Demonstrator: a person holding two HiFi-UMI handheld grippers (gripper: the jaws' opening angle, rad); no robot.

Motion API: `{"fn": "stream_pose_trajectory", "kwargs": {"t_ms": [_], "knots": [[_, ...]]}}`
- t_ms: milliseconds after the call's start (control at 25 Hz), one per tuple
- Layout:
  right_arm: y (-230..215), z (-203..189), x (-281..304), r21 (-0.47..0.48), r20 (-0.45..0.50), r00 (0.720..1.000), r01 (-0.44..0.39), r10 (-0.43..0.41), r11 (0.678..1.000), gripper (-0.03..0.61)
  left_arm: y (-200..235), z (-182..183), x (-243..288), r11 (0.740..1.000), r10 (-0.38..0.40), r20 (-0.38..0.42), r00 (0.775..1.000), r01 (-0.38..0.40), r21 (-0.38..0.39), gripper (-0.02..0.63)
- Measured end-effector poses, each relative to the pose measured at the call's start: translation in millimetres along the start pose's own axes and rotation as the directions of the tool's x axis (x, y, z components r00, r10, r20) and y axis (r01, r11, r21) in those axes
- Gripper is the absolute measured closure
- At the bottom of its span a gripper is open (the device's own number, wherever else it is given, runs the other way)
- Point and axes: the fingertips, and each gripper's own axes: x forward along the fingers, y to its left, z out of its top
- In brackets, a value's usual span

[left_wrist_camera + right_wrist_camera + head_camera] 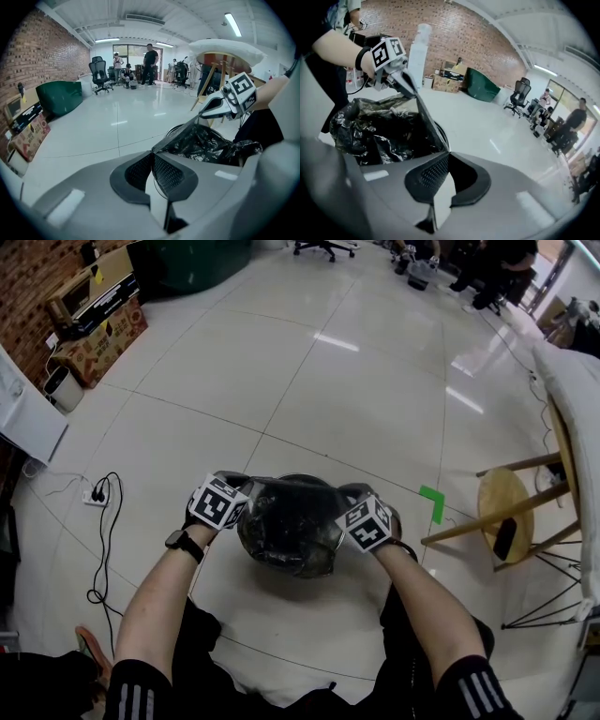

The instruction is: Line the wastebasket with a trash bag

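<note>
A round wire wastebasket [323,563] stands on the floor between my knees, with a crumpled black trash bag [286,526] bunched in and over it. My left gripper [247,484] is shut on the bag's top edge at the basket's left side. My right gripper [350,491] is shut on the same edge at the right side. In the left gripper view the closed pads [140,171] pinch a taut strip of the bag [206,143] that runs across to the right gripper [208,111]. In the right gripper view the bag [379,131] stretches up to the left gripper [404,79].
A wooden stool [506,512] and a white cushioned chair [574,418] stand to the right, and a green tape mark [432,503] lies on the floor. A power strip with cables [97,495] lies to the left. Cardboard boxes [98,334] line the brick wall.
</note>
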Motion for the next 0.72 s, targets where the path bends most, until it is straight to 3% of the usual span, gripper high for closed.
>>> {"fn": "stream_pose_trajectory", "kwargs": {"t_ms": [160,240,600,720], "knots": [[-29.2,1.0,11.1,0.095,-0.010,1.000,0.010,-0.009,0.995,0.574,5.0,7.3,19.1,1.000,0.002,-0.004,1.000,-0.002,0.011,0.595],[-34.7,-5.0,25.8,0.154,-0.039,0.999,-0.010,0.016,0.988,0.572,10.3,10.5,29.8,1.000,-0.001,-0.019,1.000,0.001,0.005,0.595],[-31.4,-42.6,73.5,0.245,-0.112,0.982,-0.118,0.149,0.962,0.564,16.1,-20.5,72.4,0.997,-0.080,-0.130,0.988,0.081,-0.004,0.540],[-26.2,-51.9,82.0,0.320,-0.105,0.974,-0.159,0.201,0.934,0.550,11.0,-31.2,78.1,0.994,-0.109,-0.123,0.986,0.105,-0.039,0.517]]}}
